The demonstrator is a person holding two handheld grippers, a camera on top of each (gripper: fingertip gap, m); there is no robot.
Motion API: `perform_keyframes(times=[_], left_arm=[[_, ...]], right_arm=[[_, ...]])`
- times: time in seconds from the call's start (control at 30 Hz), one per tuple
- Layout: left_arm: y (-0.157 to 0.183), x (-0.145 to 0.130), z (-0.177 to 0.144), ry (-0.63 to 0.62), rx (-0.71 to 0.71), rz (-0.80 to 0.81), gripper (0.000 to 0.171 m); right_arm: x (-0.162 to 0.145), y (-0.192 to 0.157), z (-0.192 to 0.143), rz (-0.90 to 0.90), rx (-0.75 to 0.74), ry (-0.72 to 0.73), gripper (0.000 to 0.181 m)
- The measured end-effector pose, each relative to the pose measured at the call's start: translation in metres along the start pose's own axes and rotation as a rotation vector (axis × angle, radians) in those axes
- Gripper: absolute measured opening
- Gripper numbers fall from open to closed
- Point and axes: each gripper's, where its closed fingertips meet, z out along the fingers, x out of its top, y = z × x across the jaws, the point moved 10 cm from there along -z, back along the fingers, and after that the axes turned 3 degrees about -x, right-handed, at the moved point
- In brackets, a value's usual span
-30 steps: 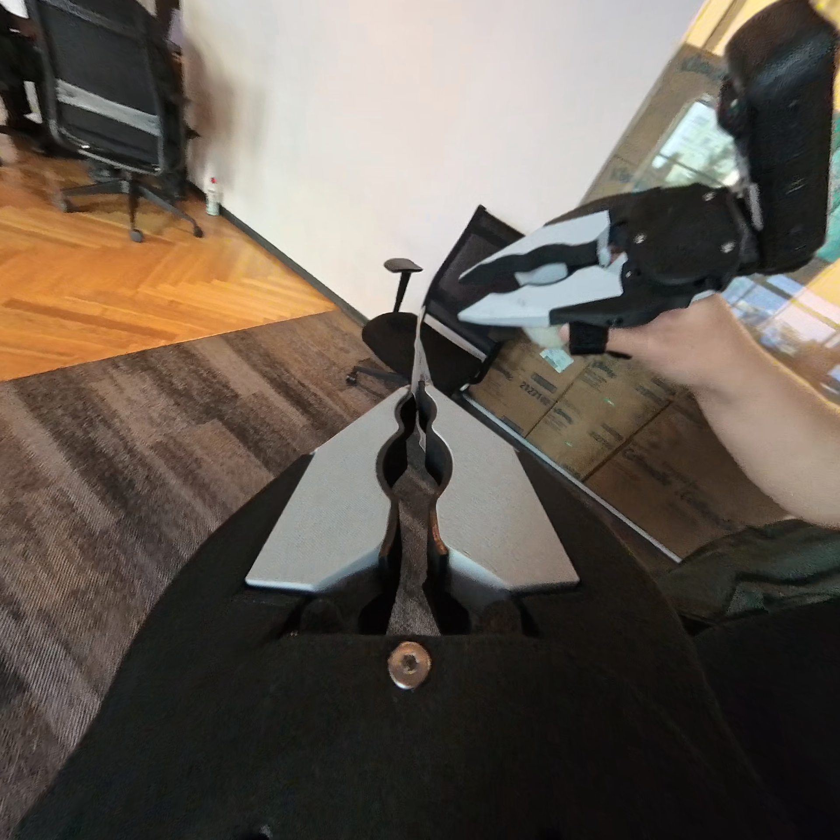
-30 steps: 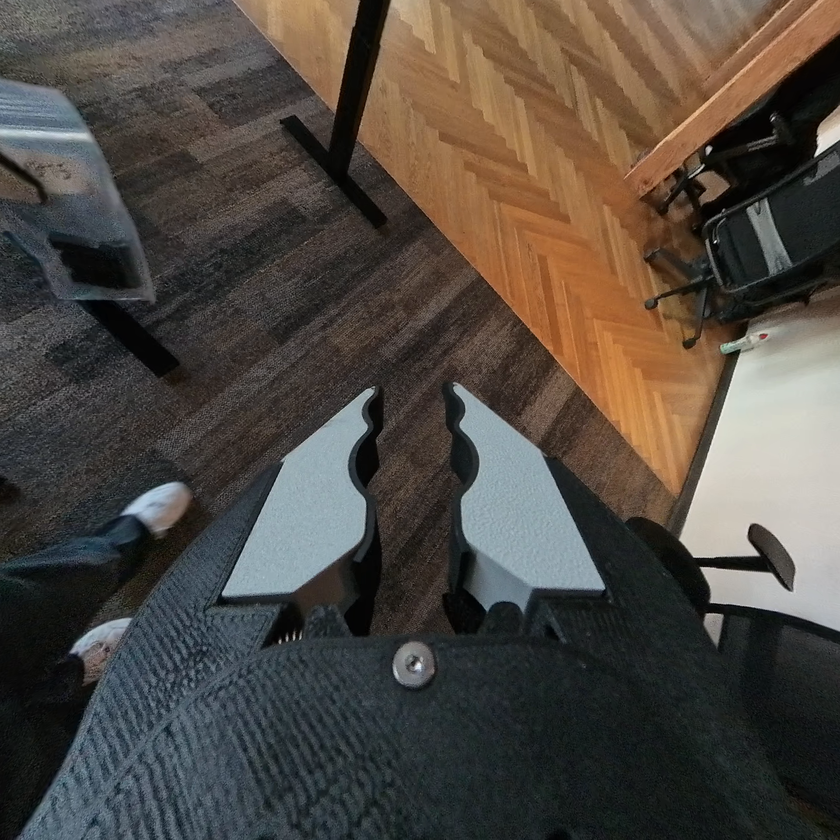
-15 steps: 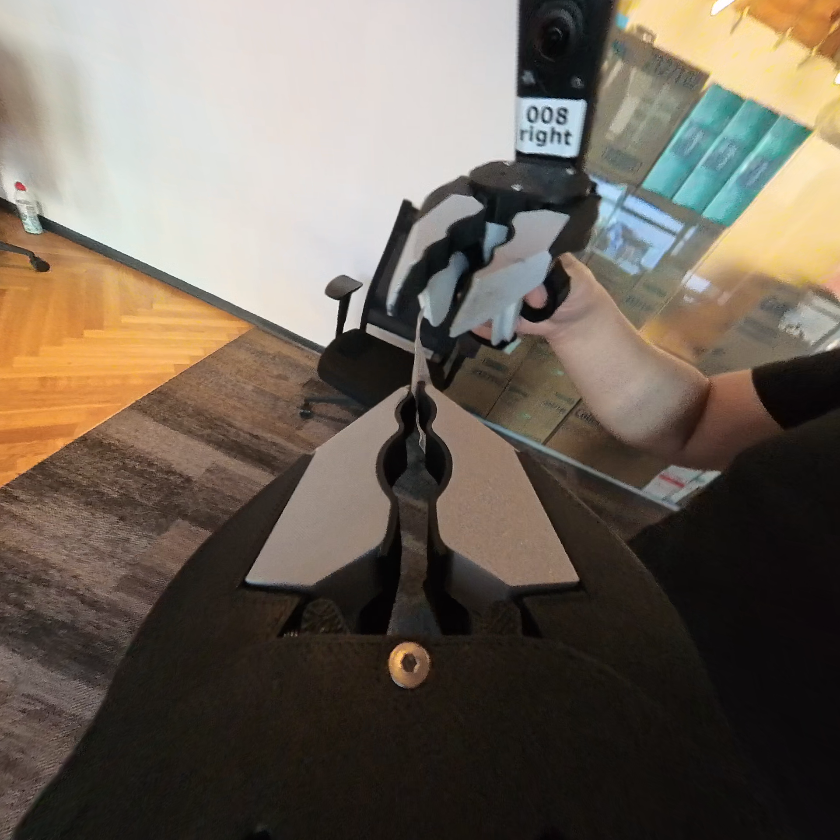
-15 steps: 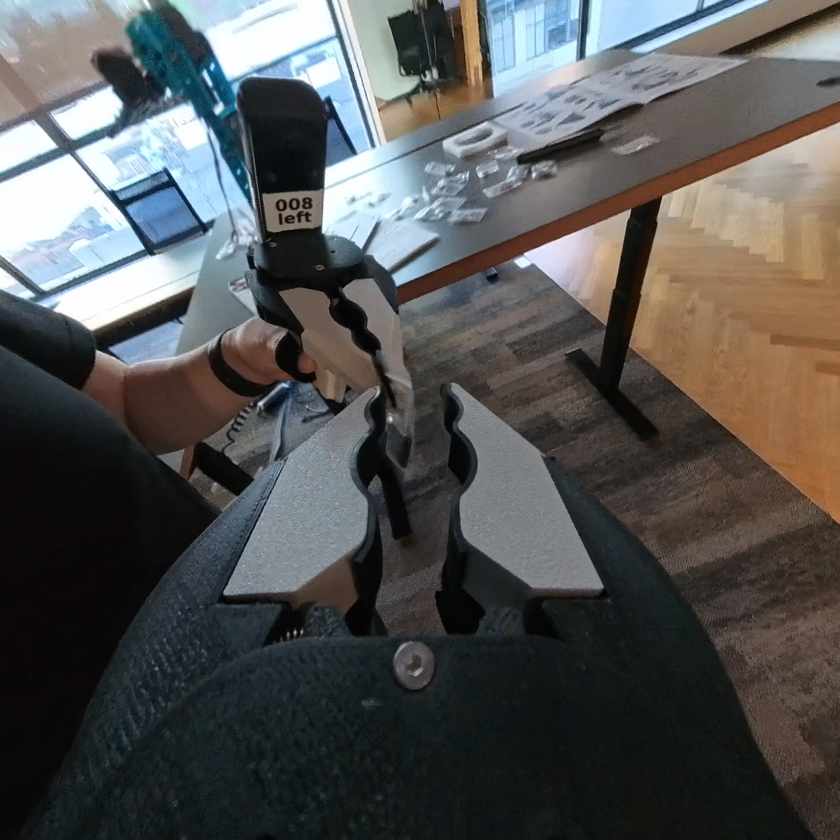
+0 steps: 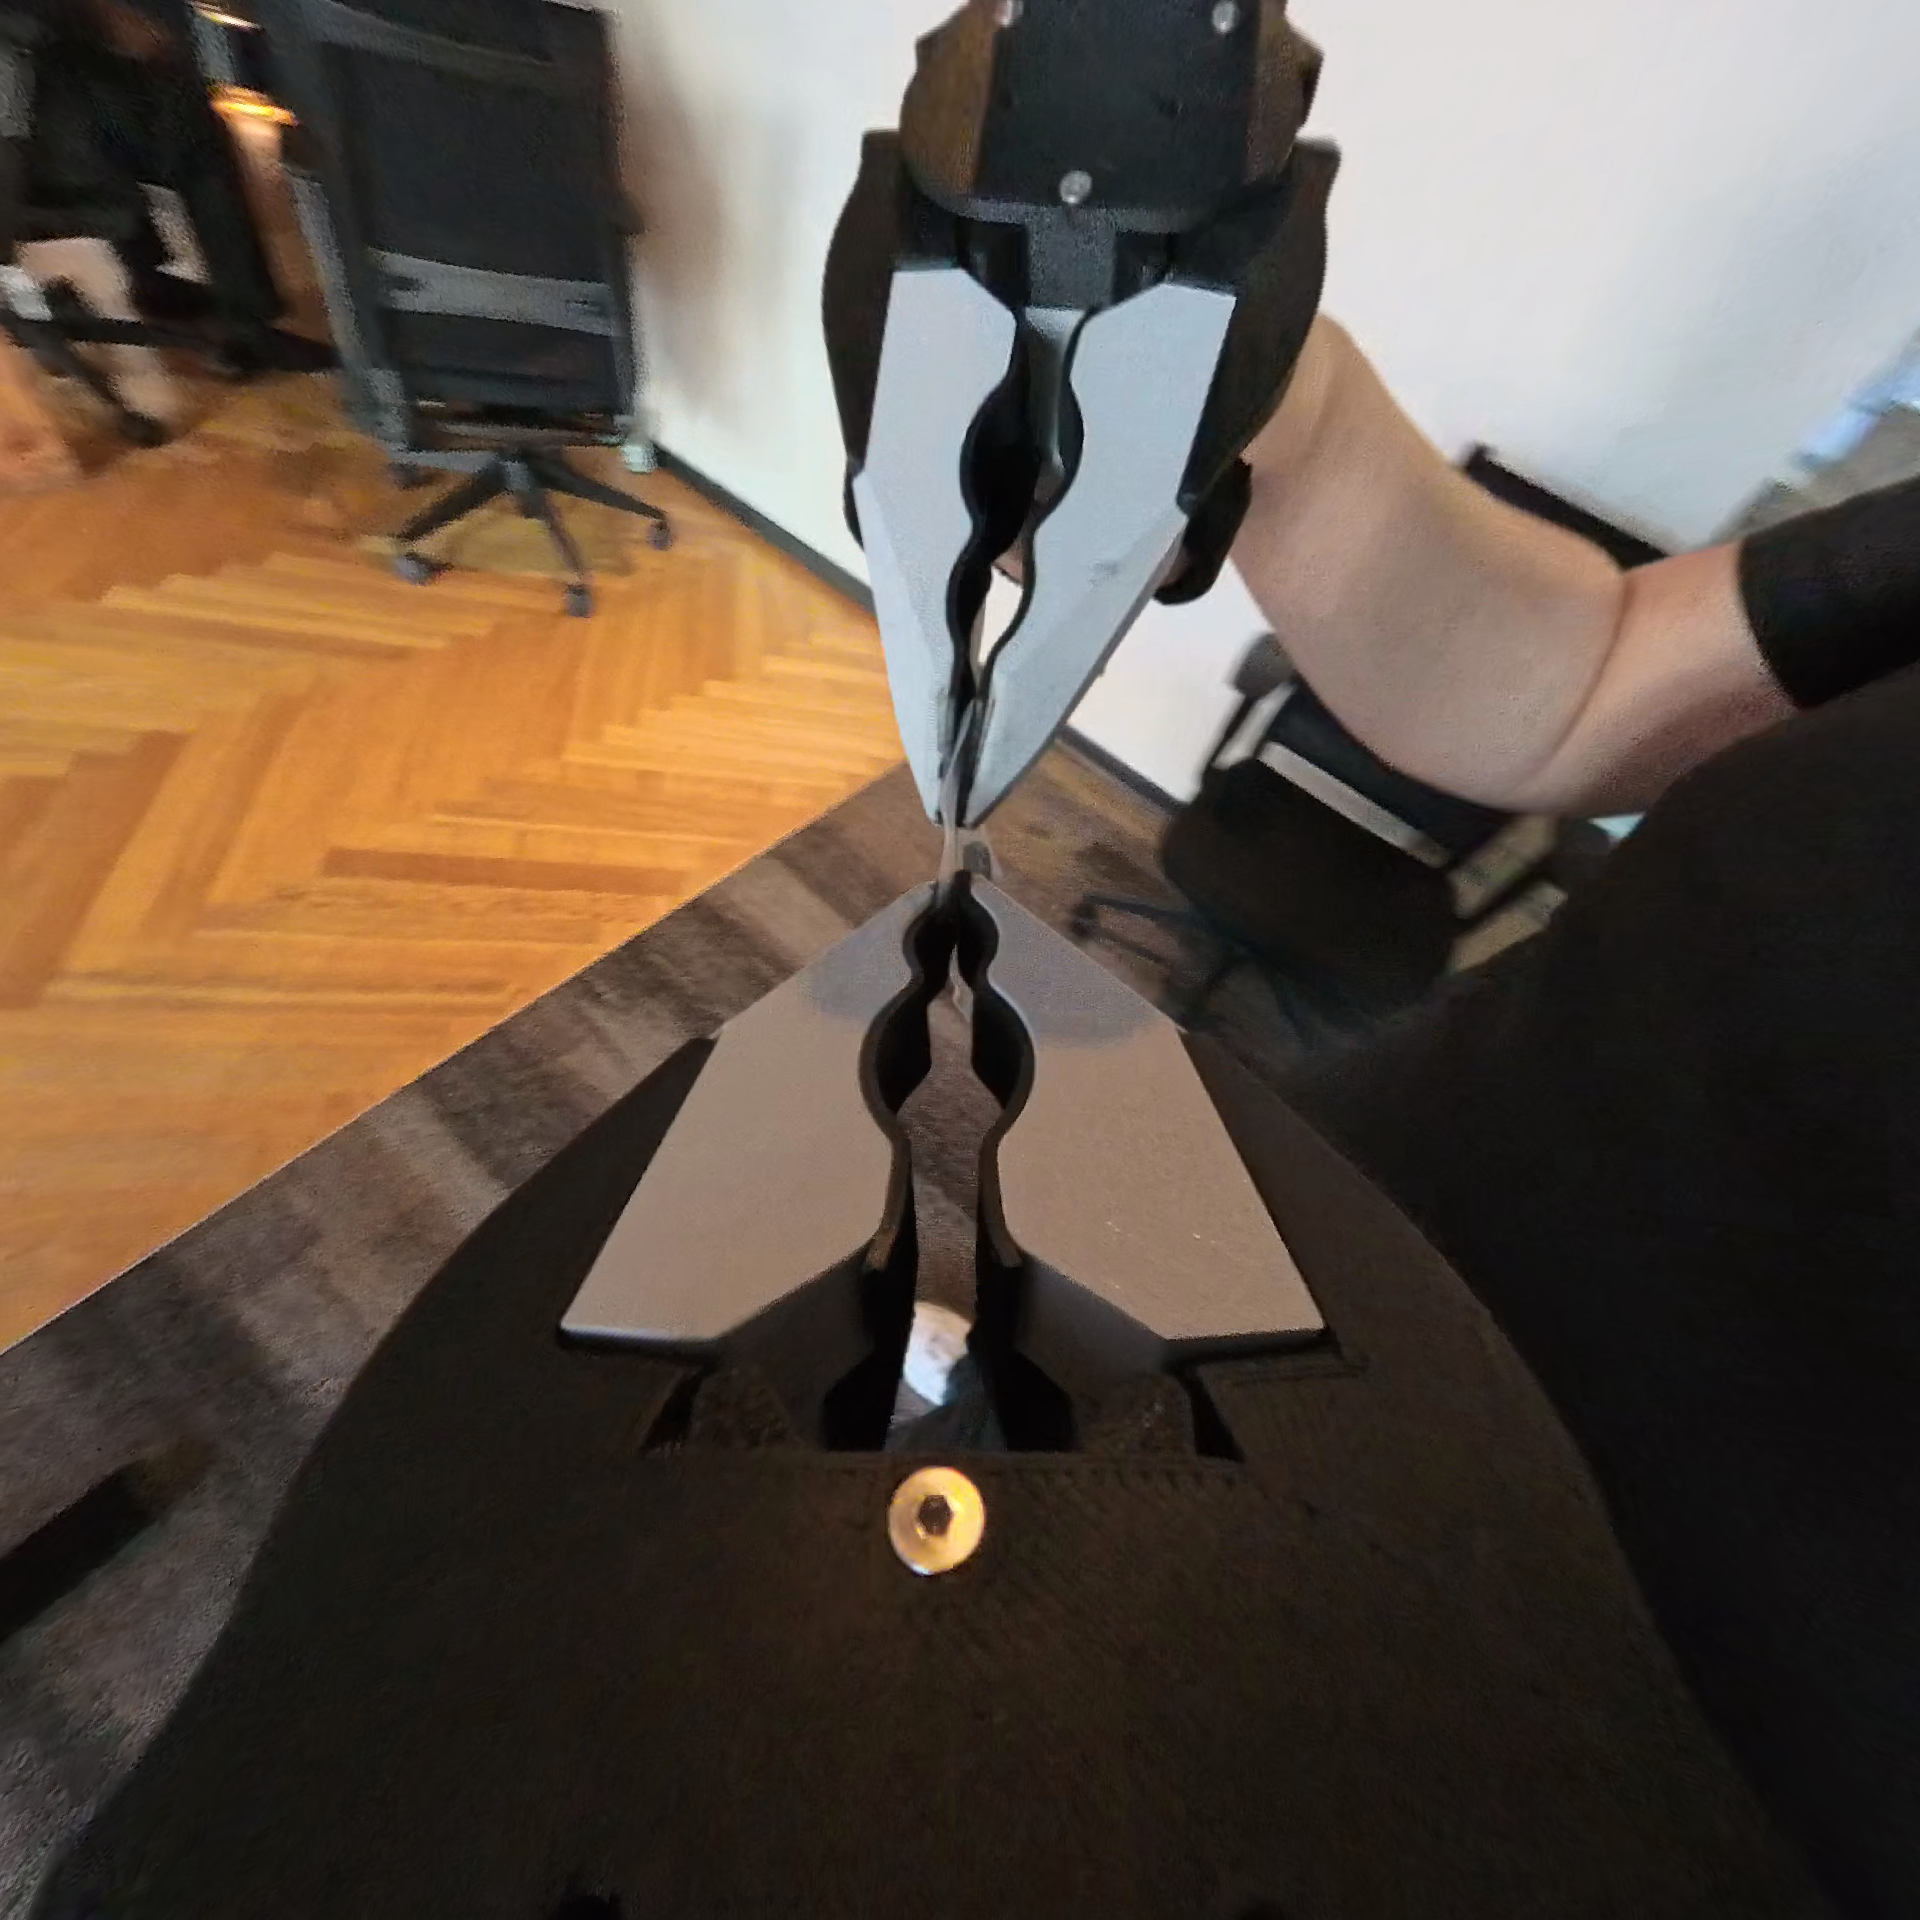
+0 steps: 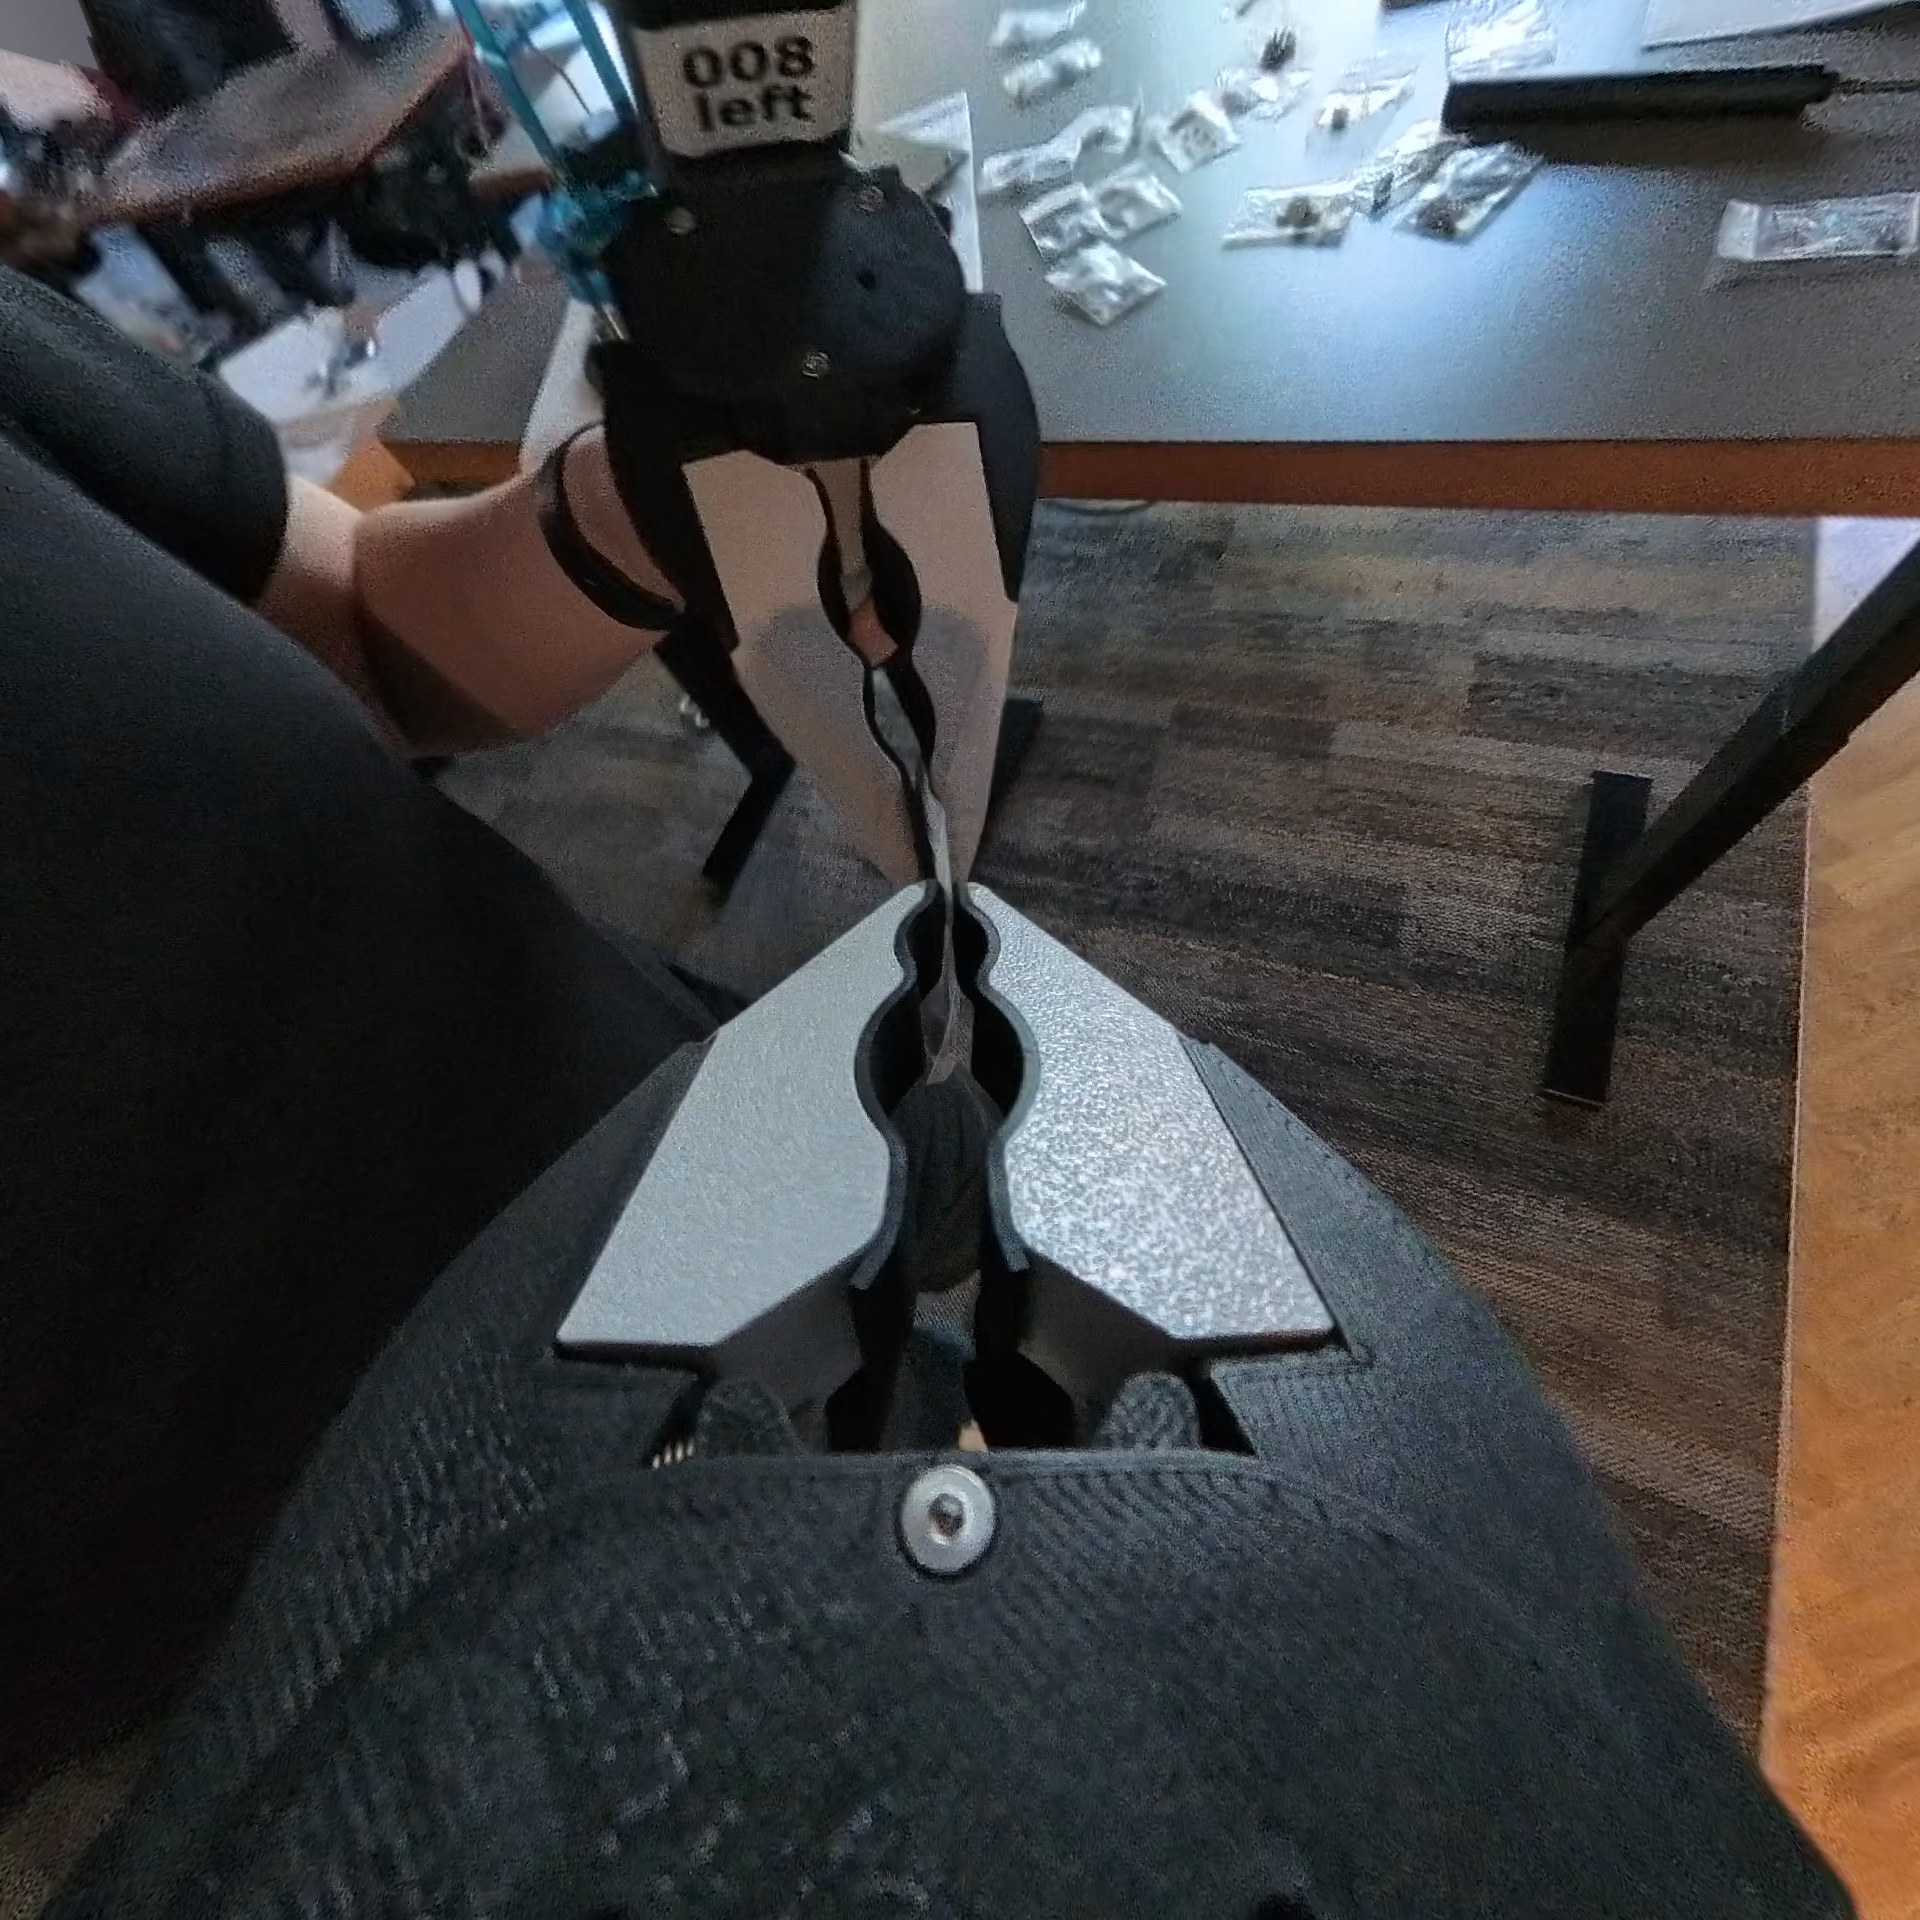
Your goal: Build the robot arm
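My left gripper (image 5: 954,896) is shut on a thin clear plastic packet (image 5: 956,847), held edge-on in the air. My right gripper (image 5: 961,800) points tip to tip at the left one and is shut on the packet's other end. In the right wrist view, my right gripper (image 6: 948,896) pinches the packet (image 6: 940,1018), which runs back between its jaws. The left gripper (image 6: 940,857) faces it just beyond. A small dark item shows inside the packet. A person's bare forearm (image 5: 1455,644) is behind the right gripper.
A dark table (image 6: 1455,343) behind holds several small clear packets (image 6: 1101,208) and papers. Its black legs (image 6: 1662,831) stand on grey carpet. Black office chairs (image 5: 499,312) stand on the herringbone wood floor by a white wall. My dark-clothed body is close on one side. Left and right tips are no more than a few centimetres apart.
The right gripper turned to face the left one, came up to the packet's free end and closed on it. The left gripper kept its hold throughout.
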Motion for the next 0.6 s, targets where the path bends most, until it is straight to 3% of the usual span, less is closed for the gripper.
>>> perform_keyframes(times=[0.2,0.3,0.37,0.6], left_arm=[[-0.104,0.010,-0.037,0.004,0.210,-0.117,0.000],[-0.160,0.011,-0.062,-0.057,0.281,-0.117,0.000],[-0.197,0.015,-0.081,-0.099,0.328,-0.140,0.000],[-0.307,0.026,-0.143,-0.090,0.367,-0.310,0.000]], right_arm=[[0.072,0.132,0.053,-0.116,0.300,-0.114,0.027],[0.102,0.194,0.096,-0.204,0.350,-0.205,0.023],[0.121,0.228,0.122,-0.248,0.412,-0.214,0.001],[0.187,0.340,0.194,-0.233,0.602,-0.254,0.000]])
